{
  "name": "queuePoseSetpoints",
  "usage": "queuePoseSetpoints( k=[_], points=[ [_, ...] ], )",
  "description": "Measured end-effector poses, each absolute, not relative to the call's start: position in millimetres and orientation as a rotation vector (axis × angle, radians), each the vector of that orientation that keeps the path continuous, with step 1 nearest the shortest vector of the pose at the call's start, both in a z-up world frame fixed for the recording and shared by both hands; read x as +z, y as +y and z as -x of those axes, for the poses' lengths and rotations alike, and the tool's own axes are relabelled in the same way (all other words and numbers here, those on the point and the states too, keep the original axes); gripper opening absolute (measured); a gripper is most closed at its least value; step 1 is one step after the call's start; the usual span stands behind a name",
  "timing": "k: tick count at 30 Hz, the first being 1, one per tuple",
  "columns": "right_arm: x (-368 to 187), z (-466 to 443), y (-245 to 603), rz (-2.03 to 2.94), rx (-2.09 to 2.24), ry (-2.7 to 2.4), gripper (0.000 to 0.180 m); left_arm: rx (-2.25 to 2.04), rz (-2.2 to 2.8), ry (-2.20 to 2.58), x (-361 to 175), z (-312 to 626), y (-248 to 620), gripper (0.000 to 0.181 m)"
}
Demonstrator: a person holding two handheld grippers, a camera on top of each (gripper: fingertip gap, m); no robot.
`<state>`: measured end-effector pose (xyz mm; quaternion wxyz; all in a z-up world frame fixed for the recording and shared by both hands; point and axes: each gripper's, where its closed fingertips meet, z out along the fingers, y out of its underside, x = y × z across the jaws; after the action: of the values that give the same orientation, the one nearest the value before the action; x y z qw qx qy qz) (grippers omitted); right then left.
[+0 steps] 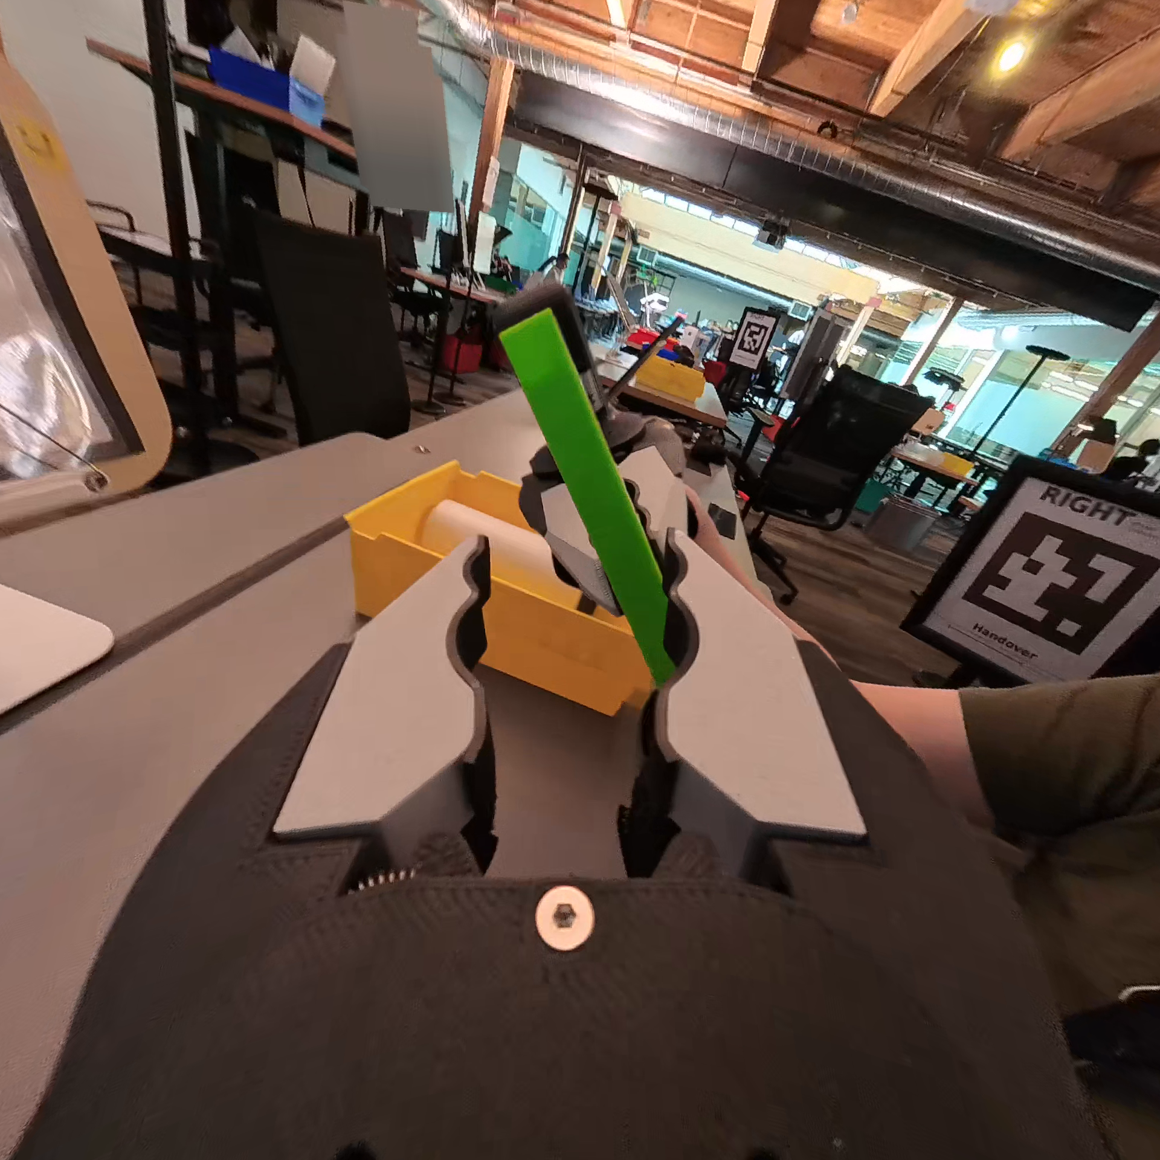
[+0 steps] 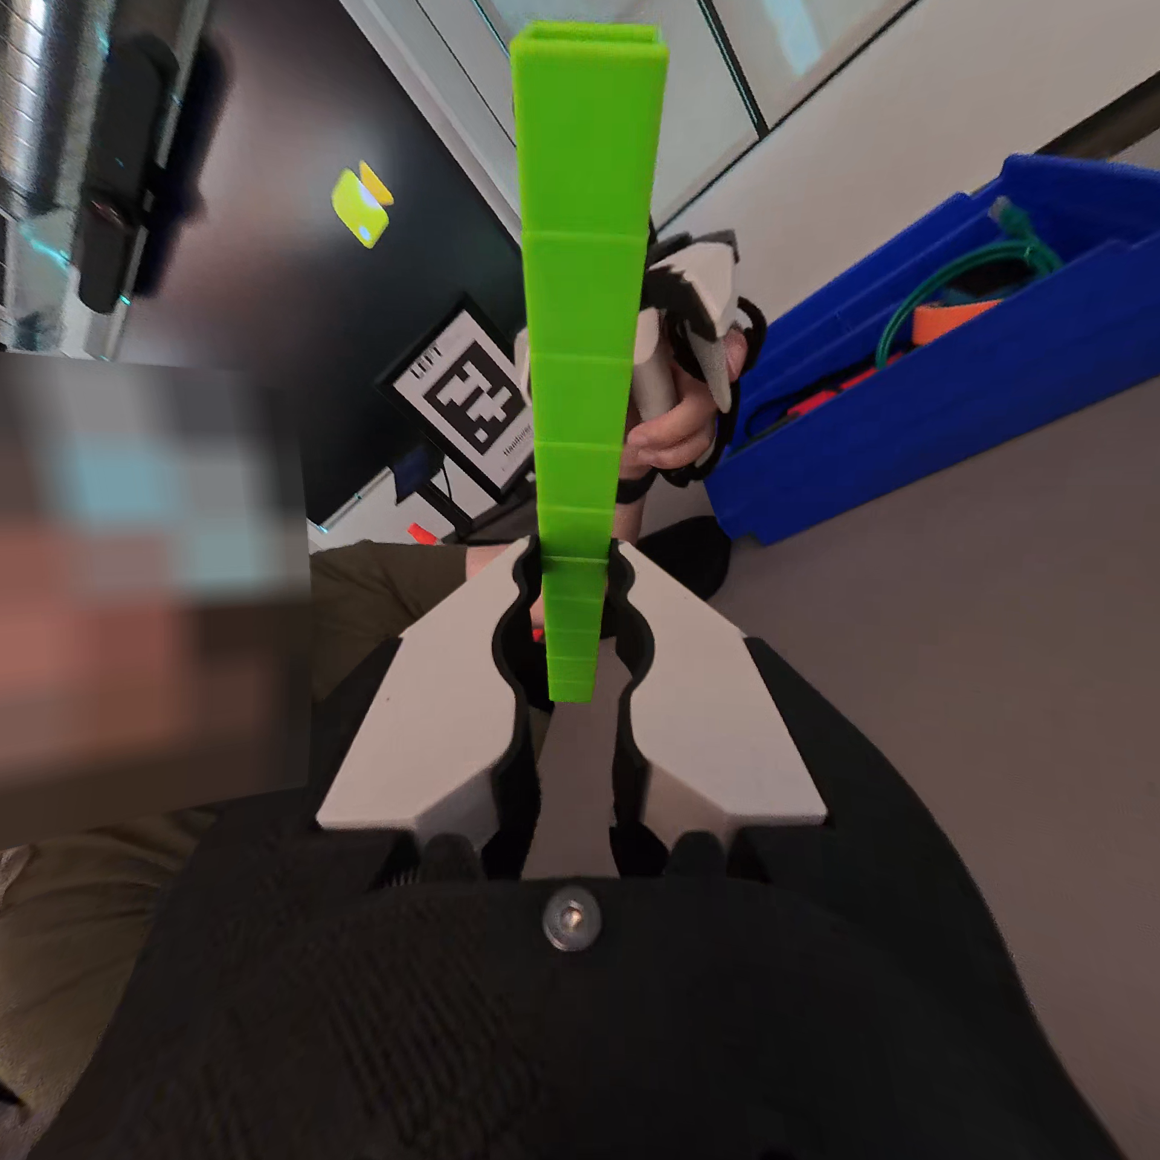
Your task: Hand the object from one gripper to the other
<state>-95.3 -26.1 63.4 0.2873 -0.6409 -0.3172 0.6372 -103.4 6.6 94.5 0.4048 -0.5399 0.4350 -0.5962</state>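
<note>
Two grippers meet on the bar [image 2: 584,314]: the right gripper [image 2: 574,565] has its jaws clamped on the bar's near end, holding it off the counter [image 1: 188,690], while the left gripper [image 1: 574,546] straddles it with jaws spread wide, the bar lying against one finger only. Centre the bar between the left jaws and close them fully before you loosen the right. Open air surrounds the bar, so draw straight apart, minding the yellow bin [image 1: 540,640] just beyond and the blue bin [image 2: 941,439] at the right.
</note>
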Motion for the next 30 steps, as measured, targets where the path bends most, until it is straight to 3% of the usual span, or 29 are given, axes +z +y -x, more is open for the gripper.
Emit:
queuePoseSetpoints(
  k=[5,10,16,17,18,26,30],
  points=[
    [45,108,-30,1.817,1.546,-0.961,0.019,-1.529,1.462,1.158,75,88,-3,0.062],
    [38,116,-33,1.854,1.444,-1.024,0.020,-1.514,1.407,1.186,76,84,-9,0.043],
    [29,120,-32,1.871,1.352,-1.085,0.020,-1.501,1.426,1.289,67,82,-20,0.041],
    [29,120,-32,1.863,1.346,-1.094,0.020,-1.494,1.410,1.321,66,82,-24,0.023],
    [29,120,-31,1.859,1.329,-1.096,0.020,-1.465,1.383,1.340,67,82,-25,0.022],
    [38,71,43,1.812,0.698,-0.835,0.051,-0.365,1.113,1.166,106,123,38,0.019],
    [81,63,47,1.580,0.312,-0.849,0.062,0.262,0.876,1.049,135,153,49,0.019]
  ],
)
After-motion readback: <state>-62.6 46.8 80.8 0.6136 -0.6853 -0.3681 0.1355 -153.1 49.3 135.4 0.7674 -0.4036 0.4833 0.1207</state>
